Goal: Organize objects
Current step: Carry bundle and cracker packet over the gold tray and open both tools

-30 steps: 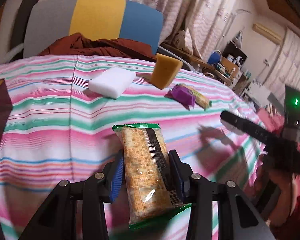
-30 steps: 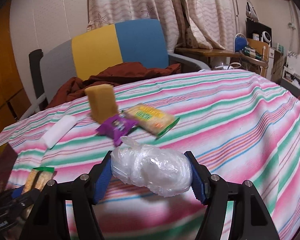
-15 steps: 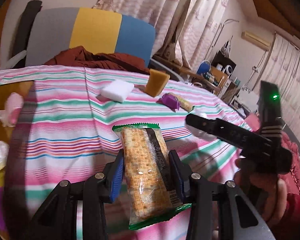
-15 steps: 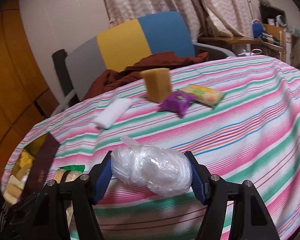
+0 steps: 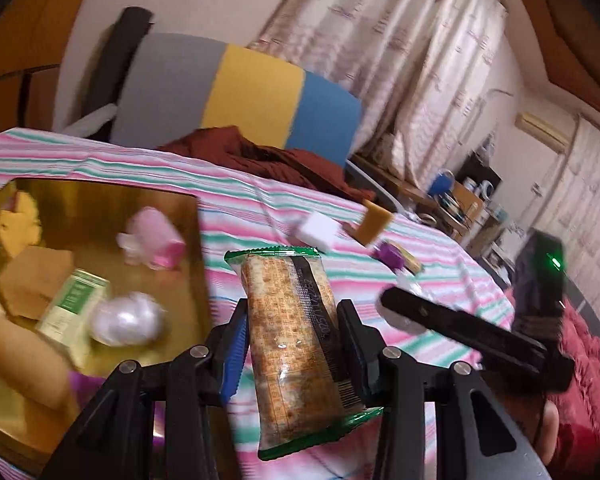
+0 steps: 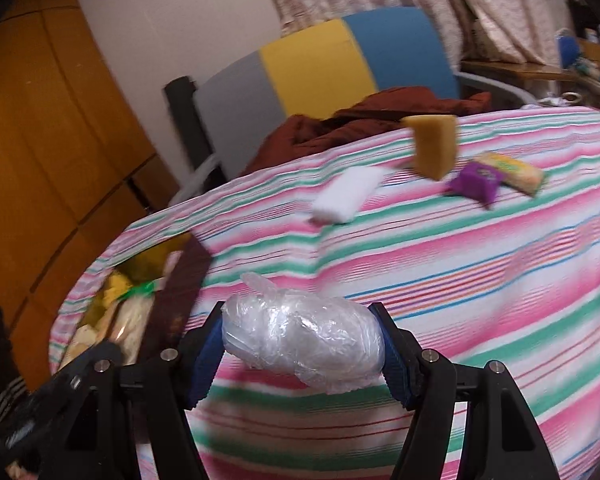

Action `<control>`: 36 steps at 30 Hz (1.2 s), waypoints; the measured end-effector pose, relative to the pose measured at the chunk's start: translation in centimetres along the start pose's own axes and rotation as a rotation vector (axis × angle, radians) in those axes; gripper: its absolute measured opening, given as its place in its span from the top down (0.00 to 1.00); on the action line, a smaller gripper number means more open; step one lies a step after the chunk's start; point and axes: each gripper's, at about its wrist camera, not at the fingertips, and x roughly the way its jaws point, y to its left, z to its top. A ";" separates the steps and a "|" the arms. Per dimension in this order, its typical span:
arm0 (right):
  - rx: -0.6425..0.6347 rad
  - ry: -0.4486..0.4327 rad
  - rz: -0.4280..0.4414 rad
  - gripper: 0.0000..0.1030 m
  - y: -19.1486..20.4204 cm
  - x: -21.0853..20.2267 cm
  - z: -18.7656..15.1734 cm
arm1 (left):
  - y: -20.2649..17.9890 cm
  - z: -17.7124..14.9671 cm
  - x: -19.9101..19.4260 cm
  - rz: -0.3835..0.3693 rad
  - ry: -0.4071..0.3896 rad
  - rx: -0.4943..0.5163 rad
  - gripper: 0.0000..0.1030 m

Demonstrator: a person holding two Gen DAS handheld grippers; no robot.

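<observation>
Crinkly clear-plastic bundle (image 6: 303, 342) pinched in right gripper (image 6: 302, 354) above striped cloth (image 6: 480, 280); left gripper (image 5: 290, 344) clamps flat green-edged cracker pack (image 5: 294, 340), tilted, beside gold box (image 5: 100, 204)

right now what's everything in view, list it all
cracker pack: 1, tan in green-edged wrap, in left claw
plastic bundle: 1, clear white, in right claw
gold box: 1, table's left end, holding several items
pink item: 1, in box
green carton: 1, in box
white sponge: 1, on tablecloth
yellow sponge: 1, upright beside the white one
purple packet: 1, on cloth
yellow snack pack: 1, behind the purple packet
tablecloth: 1, pink-green striped
chair: 1, grey-yellow-blue, brown cloth on it
left claw: shut
right claw: shut
</observation>
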 end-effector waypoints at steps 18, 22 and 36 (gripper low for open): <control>-0.353 0.115 0.203 0.26 16.1 4.9 -1.8 | 12.1 7.6 0.5 0.178 0.020 -0.155 0.58; -0.311 0.127 0.190 0.08 15.8 5.3 -2.2 | 13.3 8.2 1.5 0.205 0.049 -0.167 0.58; -0.198 0.113 0.204 0.04 13.0 3.9 -2.2 | 13.2 6.6 0.2 0.350 0.010 -0.214 0.37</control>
